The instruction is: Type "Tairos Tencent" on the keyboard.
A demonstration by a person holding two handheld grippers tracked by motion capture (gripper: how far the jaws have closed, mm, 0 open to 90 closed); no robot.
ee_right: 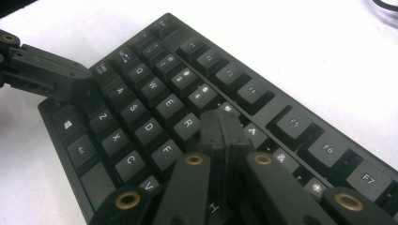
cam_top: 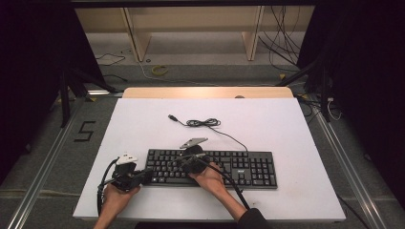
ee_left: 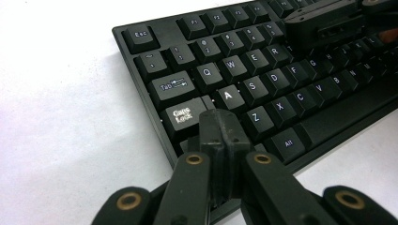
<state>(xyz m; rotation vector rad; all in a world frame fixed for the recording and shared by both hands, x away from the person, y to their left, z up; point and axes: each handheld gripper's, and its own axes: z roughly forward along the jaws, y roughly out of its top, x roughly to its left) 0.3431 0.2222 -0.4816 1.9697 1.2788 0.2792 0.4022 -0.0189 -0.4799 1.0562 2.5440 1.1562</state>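
A: Where does the keyboard (cam_top: 210, 168) sit?

B: On the white table (cam_top: 143, 129), toward six o'clock from the middle, long side across. Its cable (cam_top: 205, 123) runs off toward twelve o'clock and ends in a loose plug.

A: And the two tools?

B: The left gripper (cam_top: 145, 175) lies at the keyboard's nine o'clock end. In the left gripper view its jaws are pressed together with nothing between them, the tip (ee_left: 223, 129) over the Shift key just below Caps Lock (ee_left: 182, 115). The right gripper (cam_top: 180, 160) hangs over the letter block, a little toward eleven o'clock from the board's middle. Its jaws are likewise together and empty, the tip (ee_right: 224, 126) near the T key, beside R (ee_right: 187, 123).

A: So which step is this?

B: Typing, by the look of it: each closed tip serves as a single finger. Whether either tip actually depresses a key cannot be told.

A: What would the next move ask for?

B: Probably a short lift and a small sideways shift to the next key, then a straight press. The tips are about as wide as a keycap, so landing off-centre could catch a neighbour.
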